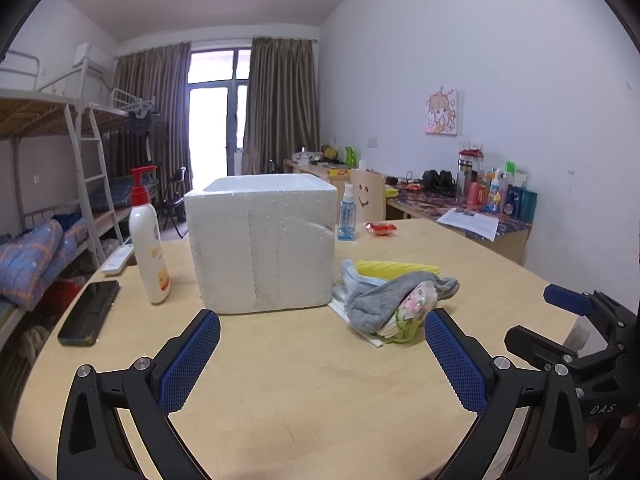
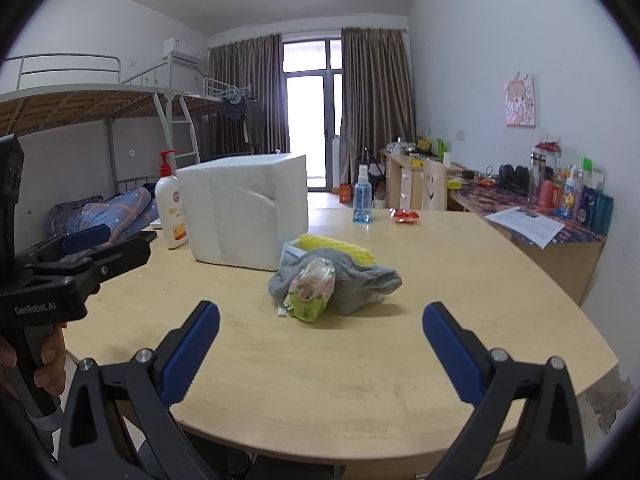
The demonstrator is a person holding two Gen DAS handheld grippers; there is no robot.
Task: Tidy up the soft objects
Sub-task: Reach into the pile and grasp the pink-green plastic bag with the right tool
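Both wrist views low over table (image 1: 300, 380), facing window; share foam box (image 1: 260, 240).

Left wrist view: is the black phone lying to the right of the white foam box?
No, the black phone lies on the table left of the white foam box, beyond the lotion bottle.

On my desk (image 1: 304, 392): white lotion pump bottle (image 1: 147, 240) with red cap, upright left of the foam box. Black phone (image 1: 89, 313) flat near the left edge; white remote (image 1: 118, 259) behind it. Blue spray bottle (image 1: 346, 213) upright at the far side, red wrapper (image 1: 382, 228) just beside it. Bunk bed (image 1: 52, 152) on the left (blue bedding below). Side counter (image 2: 560, 216) crowded with bottles.
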